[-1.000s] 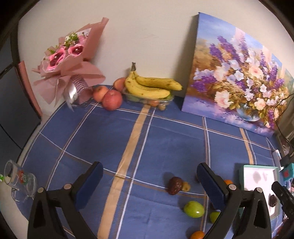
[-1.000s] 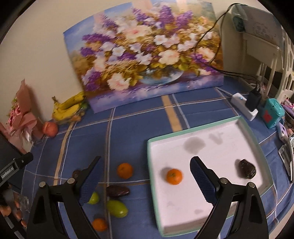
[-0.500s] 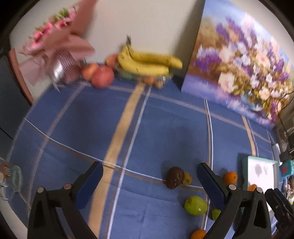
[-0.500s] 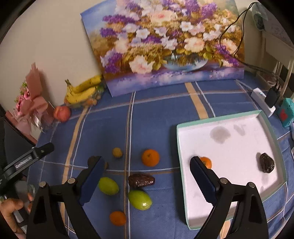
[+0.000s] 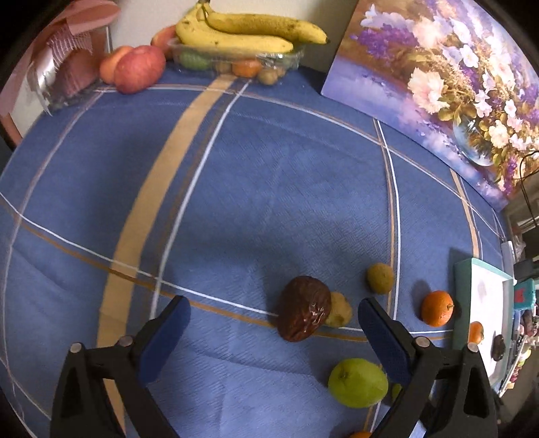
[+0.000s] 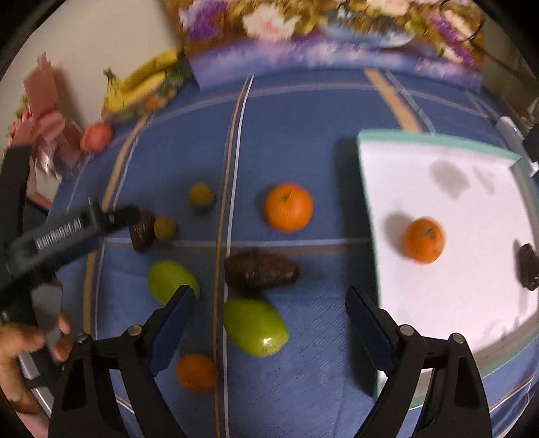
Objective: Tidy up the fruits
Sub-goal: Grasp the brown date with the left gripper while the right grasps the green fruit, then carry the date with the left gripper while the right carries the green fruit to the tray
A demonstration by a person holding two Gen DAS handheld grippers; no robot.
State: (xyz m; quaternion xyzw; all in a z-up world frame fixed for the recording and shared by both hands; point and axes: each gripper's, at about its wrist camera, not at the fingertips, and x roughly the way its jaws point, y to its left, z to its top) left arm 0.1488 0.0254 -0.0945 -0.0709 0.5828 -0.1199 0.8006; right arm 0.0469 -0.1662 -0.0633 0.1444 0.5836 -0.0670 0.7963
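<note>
A blue checked tablecloth point(image 5: 269, 188) with tan and white stripes is covering the table, and a flower painting point(image 5: 444, 74) is leaning against the pale wall at the back.

Loose fruits are lying on the cloth: in the left wrist view a dark wrinkled date point(image 5: 303, 308) is touching a small yellowish fruit point(image 5: 340, 310), with a green fruit point(image 5: 357, 382) below them and a tangerine point(image 5: 437, 308) near the white tray point(image 5: 466, 303). The left gripper point(image 5: 274, 330) is hovering above the date, its jaws wide apart and just closing a little, with nothing clamped.

Only this view is showing the bananas point(image 5: 249, 32) and apples point(image 5: 138, 67) sharply; only the right wrist view is showing the tray's inside, where a second tangerine point(image 6: 423, 240) and another date point(image 6: 529, 271) are sitting.

The right gripper point(image 6: 269, 316) is hanging over a second green fruit point(image 6: 254, 326), its jaws spread and likewise easing inward, empty.

The right view is blurring the far wall, and the gripper's left finger is partly hiding a third green fruit point(image 6: 171, 281).
</note>
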